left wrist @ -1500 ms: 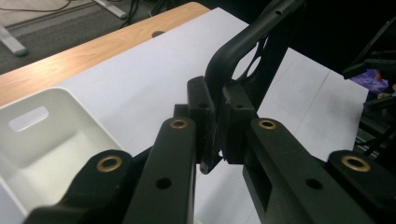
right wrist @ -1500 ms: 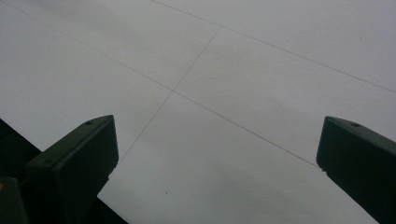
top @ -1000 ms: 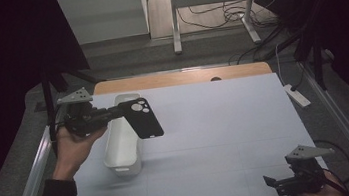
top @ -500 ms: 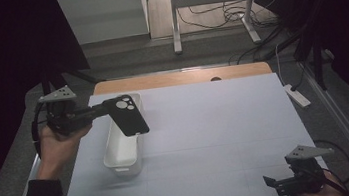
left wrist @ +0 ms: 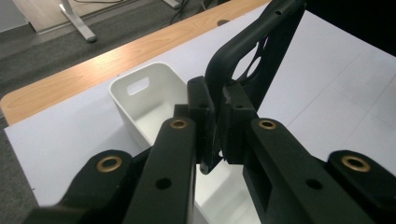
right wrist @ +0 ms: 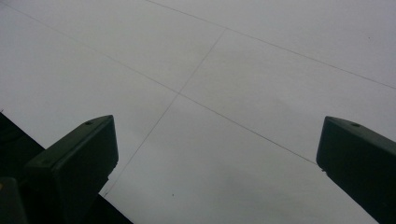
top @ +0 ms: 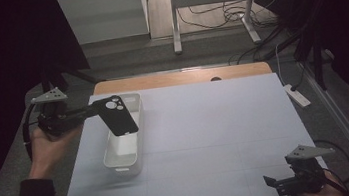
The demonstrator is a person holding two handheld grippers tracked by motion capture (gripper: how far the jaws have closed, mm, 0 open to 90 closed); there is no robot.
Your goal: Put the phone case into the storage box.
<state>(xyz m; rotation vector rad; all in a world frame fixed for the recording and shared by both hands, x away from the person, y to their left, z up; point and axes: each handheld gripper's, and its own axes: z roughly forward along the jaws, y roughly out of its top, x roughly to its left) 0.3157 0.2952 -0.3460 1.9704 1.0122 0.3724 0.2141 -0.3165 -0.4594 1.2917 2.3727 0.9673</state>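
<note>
**Inspector:** Status of the left tool [top: 94,111]?

**Observer:** Clamped on the edge of a black phone case [top: 118,116], seen plainly in the left gripper view, where the pads [left wrist: 204,116] pinch the case rim [left wrist: 233,56]. The case hangs in the air over the far end of the white bin [top: 127,156], tilted, camera cut-outs uppermost. In the high view, the bin lies at about nine o'clock on the counter [top: 216,123], on the white sheet.

**Inspector:** And the right tool [top: 274,184]?

**Observer:** Jaws wide apart, nothing between them, at about five o'clock near the counter's near edge. The right gripper view shows bare white sheet [right wrist: 210,70] past the two pads.

**Inspector:** Step in hand?

**Observer:** By my judgement, carrying the case for placement into the bin; it is above the bin, not yet inside.

**Inspector:** Next move?

**Observer:** Likely a lowering toward the bin floor, with the case turned flatter so that it clears the walls, then a release. The risk is the case catching the bin rim or tipping out.
</note>
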